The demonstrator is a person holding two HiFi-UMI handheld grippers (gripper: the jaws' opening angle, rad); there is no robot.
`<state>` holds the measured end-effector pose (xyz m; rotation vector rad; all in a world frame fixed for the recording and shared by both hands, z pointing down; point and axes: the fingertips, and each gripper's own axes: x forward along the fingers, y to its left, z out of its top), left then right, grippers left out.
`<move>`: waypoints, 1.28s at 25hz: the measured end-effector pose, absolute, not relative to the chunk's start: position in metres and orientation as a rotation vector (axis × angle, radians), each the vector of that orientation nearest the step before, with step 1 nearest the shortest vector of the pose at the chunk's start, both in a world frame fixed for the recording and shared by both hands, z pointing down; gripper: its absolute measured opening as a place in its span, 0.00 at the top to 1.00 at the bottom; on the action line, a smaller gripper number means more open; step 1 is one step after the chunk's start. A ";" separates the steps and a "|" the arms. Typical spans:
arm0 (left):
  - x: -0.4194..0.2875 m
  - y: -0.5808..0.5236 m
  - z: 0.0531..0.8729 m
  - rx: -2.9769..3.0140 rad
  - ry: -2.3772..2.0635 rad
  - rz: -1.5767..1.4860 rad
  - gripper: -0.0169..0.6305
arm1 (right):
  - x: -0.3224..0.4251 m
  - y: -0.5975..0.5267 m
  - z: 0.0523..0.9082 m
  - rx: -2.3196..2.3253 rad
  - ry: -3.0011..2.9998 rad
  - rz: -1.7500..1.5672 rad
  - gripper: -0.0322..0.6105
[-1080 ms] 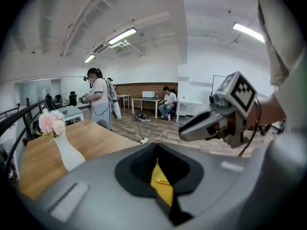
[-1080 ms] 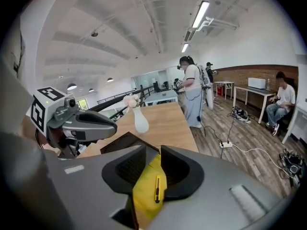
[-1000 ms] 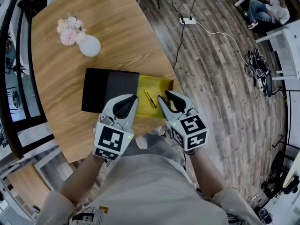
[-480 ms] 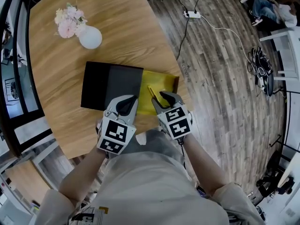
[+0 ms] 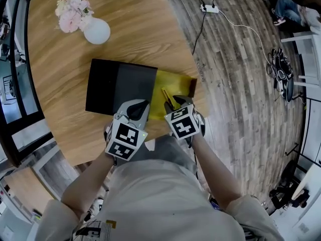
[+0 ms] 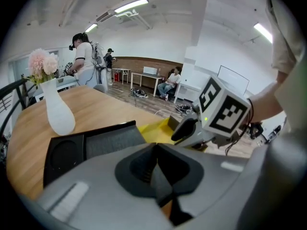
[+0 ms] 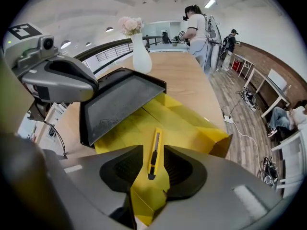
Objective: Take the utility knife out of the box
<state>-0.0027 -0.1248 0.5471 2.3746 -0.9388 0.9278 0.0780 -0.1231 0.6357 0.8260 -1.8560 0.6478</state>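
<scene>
On the wooden table (image 5: pixel 145 29), the white vase (image 5: pixel 96 31) of pink flowers stands far left, well apart from the black tray (image 5: pixel 120 87), which overlaps the yellow box (image 5: pixel 180 80). My left gripper (image 5: pixel 139 104) hovers at the tray's near edge, jaws together and empty. The utility knife (image 5: pixel 168 97) lies flat in the box. My right gripper (image 5: pixel 179 101) has just been opening; its jaws stand wide either side of the knife, not touching it.

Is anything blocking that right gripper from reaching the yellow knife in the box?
Nothing visible does. The utility knife lies bare on the floor of the yellow box, untouched between the jaws of the right hand-held gripper, which have just been opening. The black tray sits off to one side.
</scene>
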 end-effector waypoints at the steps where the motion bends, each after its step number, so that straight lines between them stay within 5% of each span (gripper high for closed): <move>1: -0.003 -0.125 0.549 2.371 -0.935 0.930 0.97 | 0.077 -0.123 0.639 0.817 -1.845 0.652 0.74; 32: -0.024 -0.122 0.549 2.368 -0.951 0.880 0.97 | 0.064 -0.130 0.660 0.781 -1.757 0.578 0.85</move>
